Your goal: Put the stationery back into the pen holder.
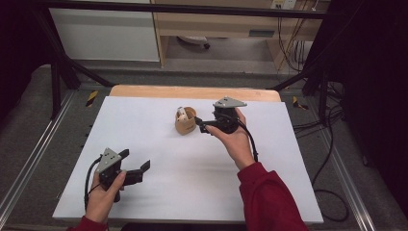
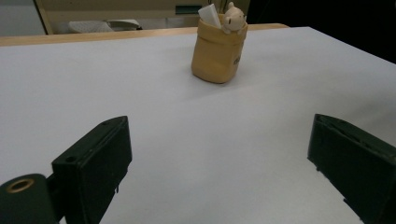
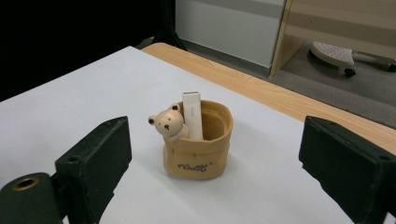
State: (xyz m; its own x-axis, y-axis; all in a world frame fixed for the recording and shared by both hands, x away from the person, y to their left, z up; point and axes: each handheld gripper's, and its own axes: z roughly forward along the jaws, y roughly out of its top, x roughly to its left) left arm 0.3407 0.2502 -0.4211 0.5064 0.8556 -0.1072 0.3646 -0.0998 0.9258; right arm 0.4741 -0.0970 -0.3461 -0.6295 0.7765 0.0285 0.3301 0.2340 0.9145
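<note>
A tan sack-shaped holder with a small bear figure on its rim stands upright at the far middle of the white tabletop. A white flat stick stands inside it. My right gripper hovers just right of the holder, open, and its fingers frame the holder from a short way off without touching it. My left gripper rests near the front left, open with nothing between its fingers. In the left gripper view the holder stands far ahead.
A wooden table edge runs along the far side. Black frame bars stand at the back corners. Cables trail on the floor at the right. A cabinet and a chair base lie beyond the table.
</note>
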